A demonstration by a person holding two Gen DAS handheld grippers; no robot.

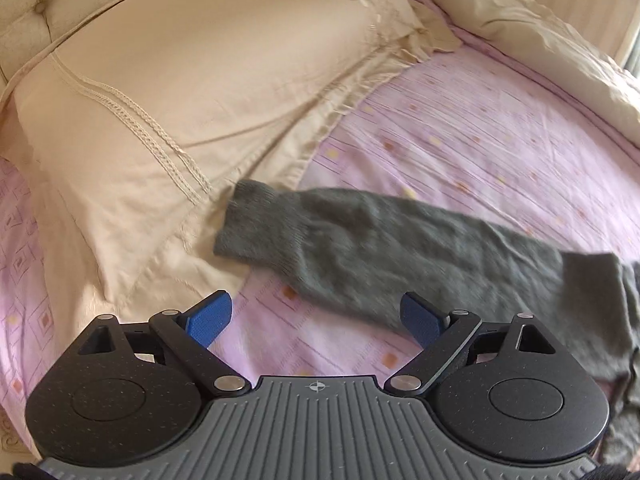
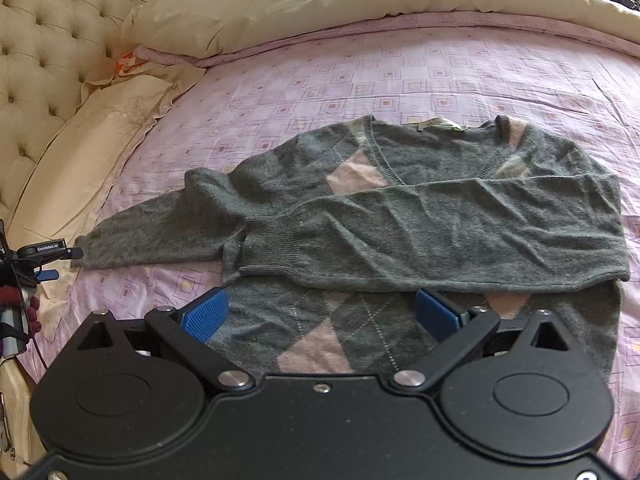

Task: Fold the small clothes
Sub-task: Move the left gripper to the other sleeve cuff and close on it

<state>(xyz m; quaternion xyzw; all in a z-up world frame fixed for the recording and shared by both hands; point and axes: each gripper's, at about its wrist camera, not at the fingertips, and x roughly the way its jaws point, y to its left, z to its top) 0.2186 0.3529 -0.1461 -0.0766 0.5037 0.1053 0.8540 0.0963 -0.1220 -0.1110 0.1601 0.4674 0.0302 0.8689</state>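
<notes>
The grey argyle sweater lies face up on the pink patterned bedsheet, directly ahead of and partly under the right gripper. One sleeve is folded across the chest, and its ribbed cuff sits just ahead of that gripper's left pad. The other sleeve stretches out flat toward the cream pillow, just ahead of the left gripper. Both grippers stand wide open with nothing between their jaws. The likely trouble lies in the unfolded sleeve: a pinch on the top layer alone, or too far from the cuff, could let it sag and twist as it is carried over, and dragging it could pull the folded sleeve out of line or bunch the body. The knit looks soft and loose, so a shallow grip could also slip. The sweater's hem lies hidden under the right gripper's body, the left wrist view is smeared by blur, and the sweater's body is cut off at its right edge there.
</notes>
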